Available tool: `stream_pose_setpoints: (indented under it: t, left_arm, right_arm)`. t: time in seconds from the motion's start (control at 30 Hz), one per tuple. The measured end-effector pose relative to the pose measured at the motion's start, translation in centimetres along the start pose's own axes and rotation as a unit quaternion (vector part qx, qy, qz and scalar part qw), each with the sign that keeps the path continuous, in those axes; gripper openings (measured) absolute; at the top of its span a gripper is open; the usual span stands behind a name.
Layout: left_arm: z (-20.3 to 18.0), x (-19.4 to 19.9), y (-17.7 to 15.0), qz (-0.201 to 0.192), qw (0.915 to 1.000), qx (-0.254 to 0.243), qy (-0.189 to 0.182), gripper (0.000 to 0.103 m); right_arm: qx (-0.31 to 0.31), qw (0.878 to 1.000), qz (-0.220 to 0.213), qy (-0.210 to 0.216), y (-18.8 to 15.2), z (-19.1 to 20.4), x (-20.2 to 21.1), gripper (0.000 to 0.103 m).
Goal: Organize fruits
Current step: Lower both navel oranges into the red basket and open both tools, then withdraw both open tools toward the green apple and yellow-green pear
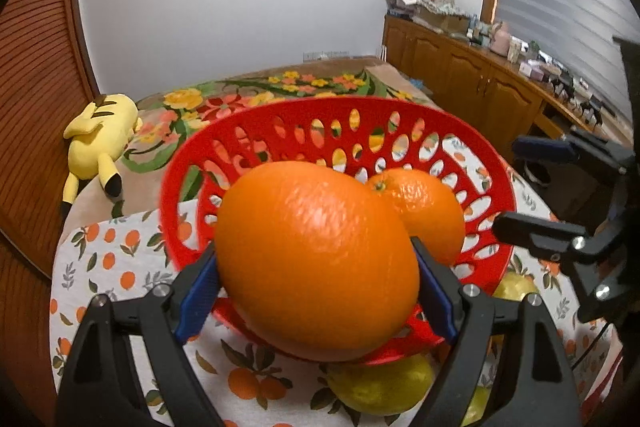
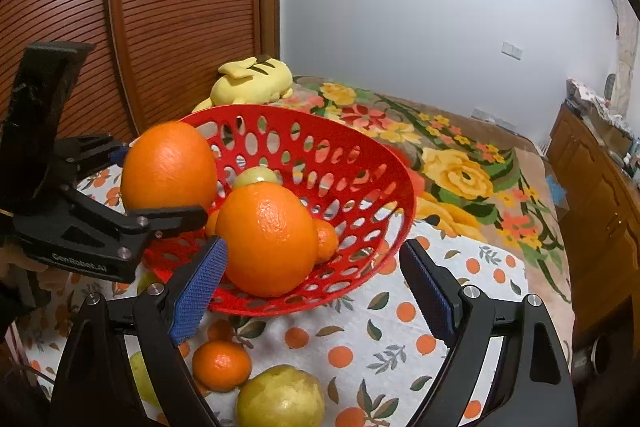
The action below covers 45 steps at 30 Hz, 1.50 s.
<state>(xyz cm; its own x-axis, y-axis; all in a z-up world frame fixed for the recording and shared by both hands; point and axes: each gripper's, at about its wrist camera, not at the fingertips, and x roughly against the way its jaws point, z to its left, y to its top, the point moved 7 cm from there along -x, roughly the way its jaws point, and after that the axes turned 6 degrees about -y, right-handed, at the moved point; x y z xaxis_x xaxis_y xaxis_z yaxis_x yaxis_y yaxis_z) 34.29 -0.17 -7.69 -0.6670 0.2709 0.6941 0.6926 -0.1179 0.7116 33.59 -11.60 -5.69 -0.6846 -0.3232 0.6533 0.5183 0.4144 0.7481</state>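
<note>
Home bedroom — floral bedspread (image 2: 460,163), plush toy (image 2: 252,81), wooden cabinets (image 1: 460,75)

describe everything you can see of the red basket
The red basket is a round, shallow bowl of glossy red plastic, its flaring wall pierced all over with oval holes. It sits on the fruit-print tablecloth. Inside are a large orange, a small orange behind it and a pale yellow-green fruit. The left gripper holds another orange at its near rim. Loose fruit lies on the cloth just outside it.
</note>
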Motion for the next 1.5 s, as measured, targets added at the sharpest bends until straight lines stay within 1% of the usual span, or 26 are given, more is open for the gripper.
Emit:
stream_pose_setpoints:
  t: [0.1,0.13,0.2,0.3,0.4,0.57,0.8,0.93,1.03,1.3,1.5]
  left_arm:
    - [-0.3,0.0,0.1,-0.005,0.9999,-0.003,0.009,0.086]
    - [-0.2,0.4,0.4,-0.013,0.9999,0.0,0.011,0.086]
    - [-0.3,1.7,1.4,-0.042,0.9989,-0.006,0.018,0.086]
    - [-0.4,3.0,2.3,-0.056,0.9982,-0.009,0.016,0.086]
    - [-0.5,3.9,2.4,-0.064,0.9978,-0.007,0.017,0.086]
    - [-0.4,5.2,1.5,-0.073,0.9973,-0.002,0.007,0.086]
    - [-1.4,7.0,-0.7,-0.079,0.9968,-0.001,-0.002,0.086]
    - [-2.0,7.6,-2.4,-0.076,0.9971,0.002,-0.006,0.086]
    - [-2.5,8.0,-3.8,-0.073,0.9973,0.007,-0.011,0.086]
    - [-3.9,8.0,-7.5,-0.059,0.998,0.016,-0.019,0.086]
    - [-4.4,7.4,-9.8,-0.043,0.9986,0.024,-0.021,0.086]
  right_arm:
    - [-0.004,1.0,0.002,0.0,-0.2,-0.5,0.0,0.09]
    - [-0.005,1.0,0.002,0.0,-0.2,-0.5,0.0,0.09]
    - [-0.007,1.0,0.002,0.0,-0.3,-0.6,0.0,0.09]
    - [-0.009,1.0,0.001,0.0,-0.4,-0.5,0.2,0.09]
    - [-0.014,1.0,-0.003,0.002,-0.5,-0.4,0.7,0.09]
    - [-0.025,1.0,-0.01,0.001,-1.0,-0.1,1.9,0.09]
    - [-0.047,0.999,-0.02,-0.003,-2.7,0.0,4.1,0.09]
    - [-0.066,0.998,-0.02,0.0,-4.0,0.0,5.1,0.09]
    - [-0.077,0.997,-0.018,-0.006,-5.3,0.1,5.6,0.09]
    - [-0.092,0.996,-0.009,-0.011,-8.4,0.5,5.9,0.089]
    - [-0.097,0.995,0.0,-0.012,-9.6,0.8,5.6,0.089]
